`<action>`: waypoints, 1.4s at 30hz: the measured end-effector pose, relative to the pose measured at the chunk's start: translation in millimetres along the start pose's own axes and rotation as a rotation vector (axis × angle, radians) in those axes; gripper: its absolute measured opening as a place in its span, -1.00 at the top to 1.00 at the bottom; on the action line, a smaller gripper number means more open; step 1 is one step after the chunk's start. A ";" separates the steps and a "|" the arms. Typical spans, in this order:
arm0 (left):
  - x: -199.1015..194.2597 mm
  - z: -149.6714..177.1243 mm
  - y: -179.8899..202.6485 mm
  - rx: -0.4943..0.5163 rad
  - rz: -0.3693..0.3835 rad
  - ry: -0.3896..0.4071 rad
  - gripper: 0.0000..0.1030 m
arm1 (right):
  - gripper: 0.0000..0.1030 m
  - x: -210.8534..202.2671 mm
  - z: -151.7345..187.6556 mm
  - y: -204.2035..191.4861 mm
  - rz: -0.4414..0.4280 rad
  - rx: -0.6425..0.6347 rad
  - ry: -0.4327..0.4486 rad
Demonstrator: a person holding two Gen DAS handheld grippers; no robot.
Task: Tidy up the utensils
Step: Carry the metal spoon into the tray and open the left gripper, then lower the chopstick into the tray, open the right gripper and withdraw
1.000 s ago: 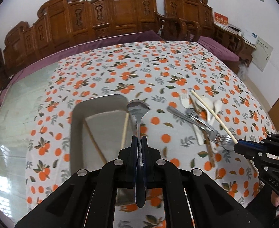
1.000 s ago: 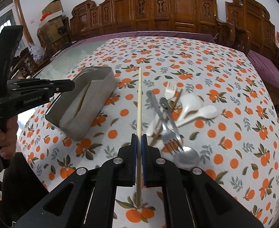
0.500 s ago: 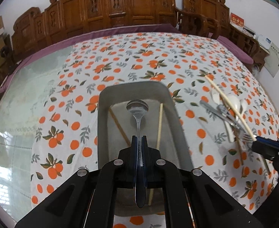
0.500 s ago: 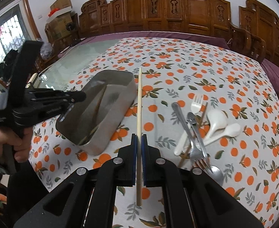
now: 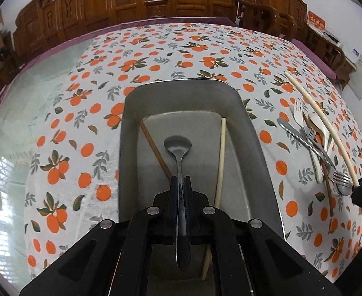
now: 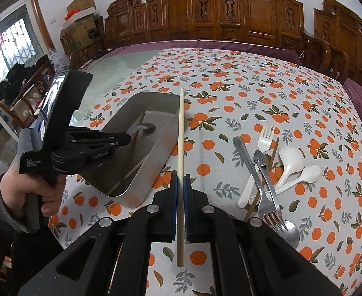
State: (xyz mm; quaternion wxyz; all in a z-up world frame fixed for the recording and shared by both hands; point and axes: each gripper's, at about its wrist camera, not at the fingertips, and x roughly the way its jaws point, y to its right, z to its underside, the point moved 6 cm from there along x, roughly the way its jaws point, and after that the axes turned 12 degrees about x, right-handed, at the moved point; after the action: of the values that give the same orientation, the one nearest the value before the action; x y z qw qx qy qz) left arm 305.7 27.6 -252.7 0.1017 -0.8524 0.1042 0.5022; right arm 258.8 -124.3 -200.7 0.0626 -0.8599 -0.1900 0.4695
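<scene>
In the left wrist view our left hand-held gripper (image 5: 181, 185) sits at the bottom centre of the frame, its jaws clamped on the handle of a metal spoon (image 5: 178, 148). A second ago that spoon's bowl hung over the far rim of the steel tray (image 5: 131, 123), which lay mostly to the lower left. Now the tray fills the middle of the frame and the bowl hangs above its floor, between a dark chopstick (image 5: 155, 149) on the left and a pale chopstick (image 5: 221, 162) on the right, both already lying inside. We have come down and over the tray, so we judge the spoon ready to be let go. Whether its bowl already touches the floor we cannot tell from this angle.

In the right wrist view our right hand-held gripper (image 6: 180, 182), at bottom centre, is closed on a long pale chopstick (image 6: 181, 133) that points up the frame. A second ago the tip stood well clear of the tray on its right. Now it crosses the tray's near right corner, so this piece is lined up to follow.

Further out, toward the lower right of that view, the unsorted pile lies on the orange-print counter (image 6: 230, 86): a metal fork (image 6: 255, 170), a white plastic fork (image 6: 265, 137), two white spoons (image 6: 294, 165) and another metal spoon (image 6: 291, 231). Much of the sorting is still ahead.
</scene>
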 end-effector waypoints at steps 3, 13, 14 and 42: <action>-1.4 -0.2 -0.6 -0.004 0.011 0.005 0.91 | 0.88 0.4 -0.3 -1.9 -0.001 -0.001 -0.001; -41.1 2.9 -13.8 0.002 0.001 0.075 0.90 | 0.88 11.5 -5.9 -26.5 -0.021 -0.012 -0.010; -46.4 3.5 -16.2 0.003 -0.004 0.084 0.90 | 0.88 14.4 -7.9 -31.4 -0.029 -0.009 -0.011; -126.6 31.4 -81.9 -0.029 -0.079 0.190 0.46 | 0.81 111.8 -28.0 -81.0 -0.088 0.100 -0.116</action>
State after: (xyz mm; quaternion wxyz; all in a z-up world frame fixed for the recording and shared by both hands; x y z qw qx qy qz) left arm 242.4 124.4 -150.9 0.0988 -0.9009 0.0726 0.4164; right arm 314.8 -4.7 -249.7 0.1149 -0.8178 -0.2074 0.5244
